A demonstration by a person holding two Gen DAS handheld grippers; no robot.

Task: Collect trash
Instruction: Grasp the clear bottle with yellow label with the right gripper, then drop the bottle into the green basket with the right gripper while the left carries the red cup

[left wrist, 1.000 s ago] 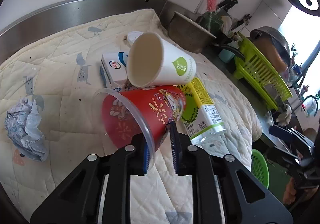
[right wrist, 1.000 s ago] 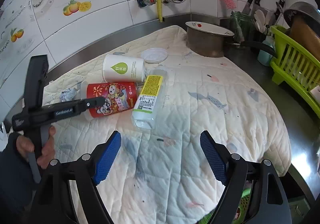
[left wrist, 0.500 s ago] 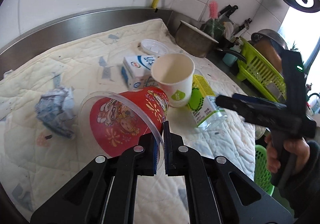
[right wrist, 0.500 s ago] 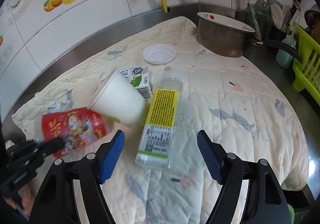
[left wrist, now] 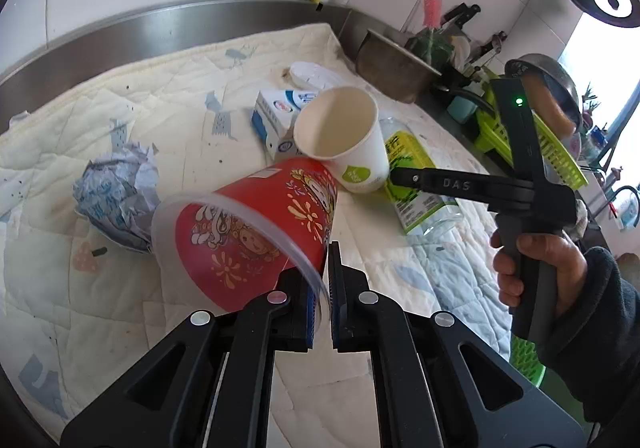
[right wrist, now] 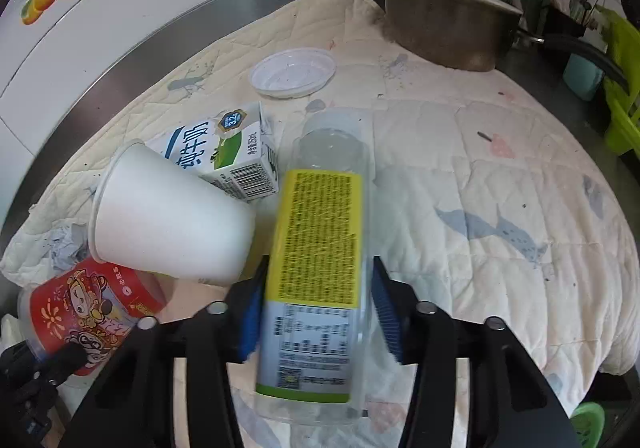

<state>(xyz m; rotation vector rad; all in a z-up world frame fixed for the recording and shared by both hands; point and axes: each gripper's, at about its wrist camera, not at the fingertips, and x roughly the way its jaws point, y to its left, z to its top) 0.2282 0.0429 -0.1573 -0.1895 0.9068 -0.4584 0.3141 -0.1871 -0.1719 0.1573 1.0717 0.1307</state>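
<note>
The right gripper (right wrist: 314,318) has come down over the clear bottle (right wrist: 320,248), fingers apart on either side. The left gripper (left wrist: 323,302) stays clamped on the red cup (left wrist: 256,236) rim, left of the bottle, beside the white cup (right wrist: 168,224).

Bottle (right wrist: 320,248) lies centre on the quilt (right wrist: 500,208) – paper cup (right wrist: 168,224) left of it, carton (right wrist: 224,152) behind, lid (right wrist: 292,72) farther back.

Red cartoon-printed cup (left wrist: 256,232), white paper cup (right wrist: 168,224), yellow-labelled clear bottle (right wrist: 320,248), blue-padded claws.
</note>
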